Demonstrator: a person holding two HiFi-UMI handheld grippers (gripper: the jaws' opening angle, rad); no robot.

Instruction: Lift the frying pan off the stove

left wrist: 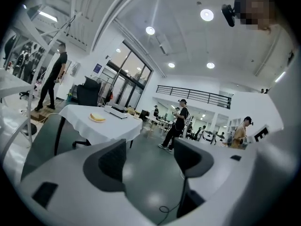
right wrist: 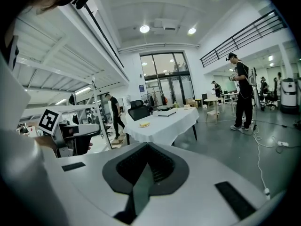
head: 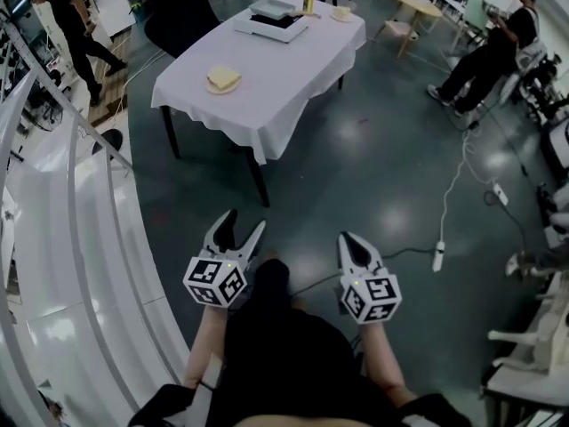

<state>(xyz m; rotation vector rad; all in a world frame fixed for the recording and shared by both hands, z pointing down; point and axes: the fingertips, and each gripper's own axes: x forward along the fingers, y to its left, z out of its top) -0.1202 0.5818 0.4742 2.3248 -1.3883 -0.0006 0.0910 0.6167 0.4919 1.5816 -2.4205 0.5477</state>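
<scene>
Standing well back from the task, so judging the step in hand as the approach. Holding the left gripper [head: 244, 221] low in front of the body, jaws spread wide on nothing but air. Holding the right gripper [head: 348, 238] near it, jaws pressed together and empty.

To do this well: walk first across the glossy grey floor [head: 382, 167], minding the white cable and power strip [head: 438, 254] trailing on the right. Pass along the white-clothed worktop [head: 267, 96] to its far end rather than stopping at the near one, and avoid reaching over the round plate with a pale yellow slice of food [head: 223, 80]. Bring the wide left jaws level with the handle, close on it near the pan's body rather than at the tip, and raise straight up without dragging on the stove. Open the right jaws beforehand for a second hold if needed.

Farthest off, at the worktop's far end: a flat white box with a dark top [head: 274, 21] — probably the stove — near a small yellow bottle [head: 308, 3] and a pale bowl [head: 341, 12]. Cannot make out a frying pan as such from here — too small to tell pan from cooking surface in that dark patch, and no handle to be seen. Likely rigid and nose-heavy on a long handle, so grip firmly.
</scene>
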